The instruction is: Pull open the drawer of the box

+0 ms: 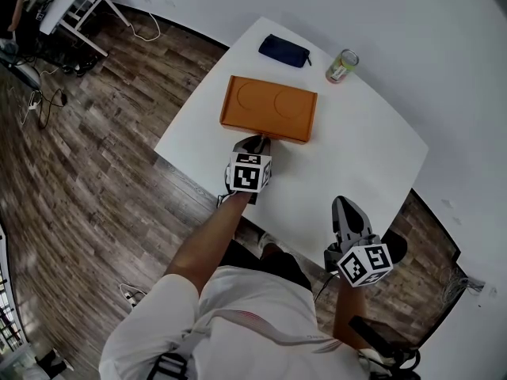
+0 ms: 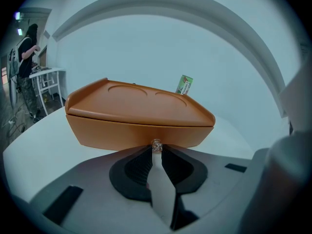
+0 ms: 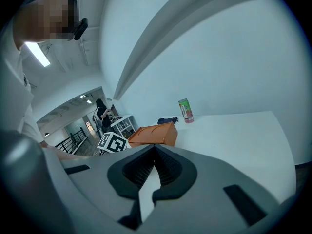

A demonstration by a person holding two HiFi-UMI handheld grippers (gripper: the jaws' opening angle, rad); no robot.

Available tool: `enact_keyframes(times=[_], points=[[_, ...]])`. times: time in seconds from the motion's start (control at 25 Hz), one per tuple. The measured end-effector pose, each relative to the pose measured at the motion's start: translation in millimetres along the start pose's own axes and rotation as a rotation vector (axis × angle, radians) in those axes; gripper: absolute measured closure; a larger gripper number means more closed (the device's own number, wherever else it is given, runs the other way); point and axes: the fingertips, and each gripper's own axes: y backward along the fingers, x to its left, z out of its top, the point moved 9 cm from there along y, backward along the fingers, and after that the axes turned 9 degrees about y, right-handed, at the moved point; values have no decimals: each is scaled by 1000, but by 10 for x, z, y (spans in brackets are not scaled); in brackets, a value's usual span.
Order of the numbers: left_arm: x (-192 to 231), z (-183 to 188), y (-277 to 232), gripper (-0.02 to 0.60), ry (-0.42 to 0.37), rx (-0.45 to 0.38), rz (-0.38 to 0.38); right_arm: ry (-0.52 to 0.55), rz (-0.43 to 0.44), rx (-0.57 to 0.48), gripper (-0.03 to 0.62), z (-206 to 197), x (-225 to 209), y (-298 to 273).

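An orange box with two round hollows in its lid lies flat on the white table. Its front face, seen close in the left gripper view, carries a small clear drawer knob. My left gripper sits against that front face, its jaws closed in on the knob at their tips. The drawer front looks flush with the box. My right gripper hovers over the table's near edge, away from the box, with its jaws together and nothing between them. It sees the box from the side.
A dark blue pouch and a green drink can stand behind the box near the far table edge. Wooden floor surrounds the table. A person stands at a white desk far to the left.
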Motion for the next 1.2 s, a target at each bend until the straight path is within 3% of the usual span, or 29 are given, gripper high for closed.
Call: enact_keyframes(times=[0.52,1.2], points=[[-72,-368,304,509,1,23,-1,22,53,3,591,-13,134,-8],[-197,-467,279,508,23,5,75,20,79,17,591,-141,130,62]])
